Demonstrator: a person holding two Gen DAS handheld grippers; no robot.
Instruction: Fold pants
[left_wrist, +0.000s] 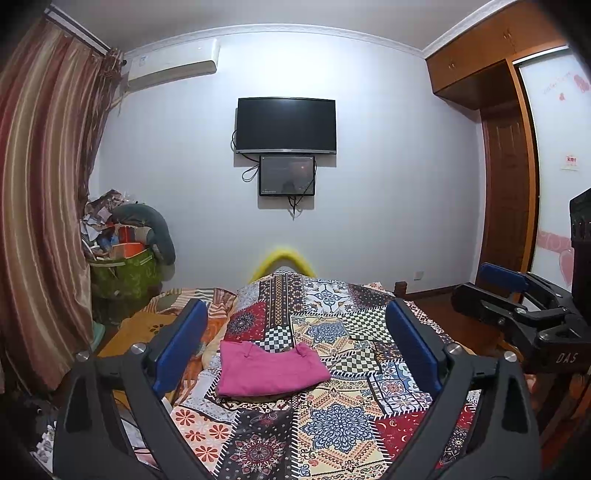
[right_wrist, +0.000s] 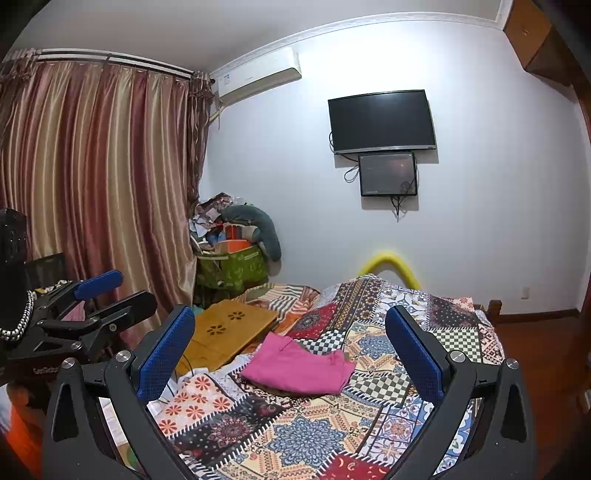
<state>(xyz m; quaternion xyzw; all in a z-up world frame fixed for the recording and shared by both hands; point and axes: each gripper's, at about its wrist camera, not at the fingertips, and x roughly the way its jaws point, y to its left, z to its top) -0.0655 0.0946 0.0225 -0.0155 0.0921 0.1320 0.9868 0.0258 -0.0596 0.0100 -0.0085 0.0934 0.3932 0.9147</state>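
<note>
Pink pants, folded, on the bed

The pants (left_wrist: 269, 371) (right_wrist: 301, 367) are bright pink and lie folded into a compact, roughly rectangular bundle, flat on the patchwork quilt (left_wrist: 332, 406) (right_wrist: 295, 435) near the bed's middle. The top layer is slightly rumpled along the far edge, with a small notch there.

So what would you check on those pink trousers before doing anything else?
1. Folded pink cotton pants lie in a compact bundle: ok.
2. Bundle rests on the patchwork bedspread, away from its edges: ok.
3. Left tool open, holding nothing: ok.
4. Right tool open, holding nothing: ok.
5. Both tools clear of the cloth: ok.
6. Layers underneath lie smooth: cannot tell.
</note>
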